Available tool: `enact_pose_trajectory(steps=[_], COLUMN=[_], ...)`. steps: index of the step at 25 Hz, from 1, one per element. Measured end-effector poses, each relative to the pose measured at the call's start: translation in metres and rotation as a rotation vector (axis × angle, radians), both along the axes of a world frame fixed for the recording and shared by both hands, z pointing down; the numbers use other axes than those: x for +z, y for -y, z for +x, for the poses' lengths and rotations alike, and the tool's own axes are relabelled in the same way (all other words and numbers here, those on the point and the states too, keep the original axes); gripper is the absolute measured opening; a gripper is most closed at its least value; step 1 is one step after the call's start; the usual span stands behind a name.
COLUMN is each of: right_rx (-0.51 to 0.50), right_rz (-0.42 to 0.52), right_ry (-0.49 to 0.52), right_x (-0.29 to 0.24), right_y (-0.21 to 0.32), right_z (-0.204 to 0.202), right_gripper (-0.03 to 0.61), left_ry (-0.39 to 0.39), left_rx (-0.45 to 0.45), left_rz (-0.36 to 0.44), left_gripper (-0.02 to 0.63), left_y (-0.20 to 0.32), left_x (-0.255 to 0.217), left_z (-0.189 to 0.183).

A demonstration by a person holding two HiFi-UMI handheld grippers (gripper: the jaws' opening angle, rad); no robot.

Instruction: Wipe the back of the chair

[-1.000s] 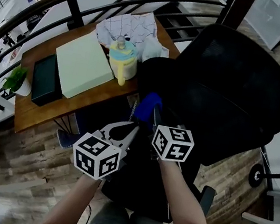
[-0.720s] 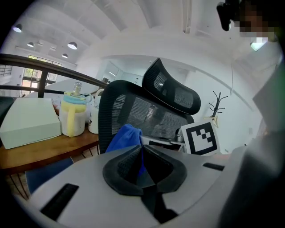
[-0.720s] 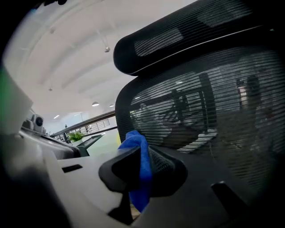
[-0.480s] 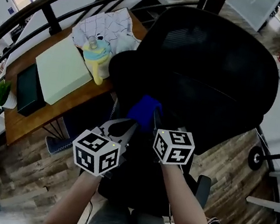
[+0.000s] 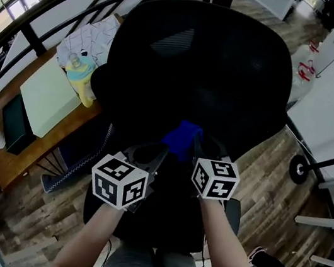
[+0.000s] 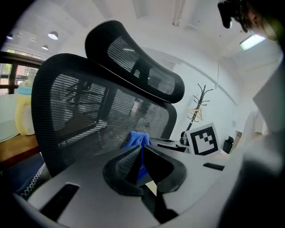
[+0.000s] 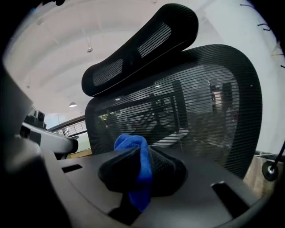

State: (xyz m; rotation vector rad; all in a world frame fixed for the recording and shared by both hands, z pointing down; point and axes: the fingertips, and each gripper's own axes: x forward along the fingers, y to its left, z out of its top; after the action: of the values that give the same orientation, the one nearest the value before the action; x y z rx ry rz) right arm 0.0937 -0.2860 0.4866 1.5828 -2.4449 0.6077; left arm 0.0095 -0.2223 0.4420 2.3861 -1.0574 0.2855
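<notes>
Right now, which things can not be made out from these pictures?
- Whether the blue cloth touches the chair back: in the head view the right gripper covers the spot, and the gripper views give no depth.
- Dust on the mesh: every view, too fine and dark.
- Right end of the desk: head view, behind the chair back.

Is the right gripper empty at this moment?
No, the right gripper is shut on a blue cloth in front of the mesh chair back.
</notes>
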Motion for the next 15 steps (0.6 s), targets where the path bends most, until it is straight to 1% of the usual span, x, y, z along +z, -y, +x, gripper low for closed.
enact_pose_trajectory(steps=[6, 11, 15], right_rx=[0.076, 0.143, 0.190], right_rz=[-0.001, -0.016, -0.030], right_ry=[-0.042, -0.055, -0.047], right_x=[0.004, 0.011, 0.016], right_y=[-0.006, -0.011, -0.015], right_z=[0.059, 0.109, 0.141], right_gripper=[0.067, 0.071, 0.074], left_ry=[-0.004, 0.001, 0.010], left_rx=[0.069, 0.110, 0.131], left_rz=[0.008, 0.004, -0.006], left_gripper=[0.026, 0.026, 0.025], left_y=[0.002, 0.002, 0.001], left_x=[-0.002, 0.000, 0.004], left_z=[0.042, 0.072, 0.089])
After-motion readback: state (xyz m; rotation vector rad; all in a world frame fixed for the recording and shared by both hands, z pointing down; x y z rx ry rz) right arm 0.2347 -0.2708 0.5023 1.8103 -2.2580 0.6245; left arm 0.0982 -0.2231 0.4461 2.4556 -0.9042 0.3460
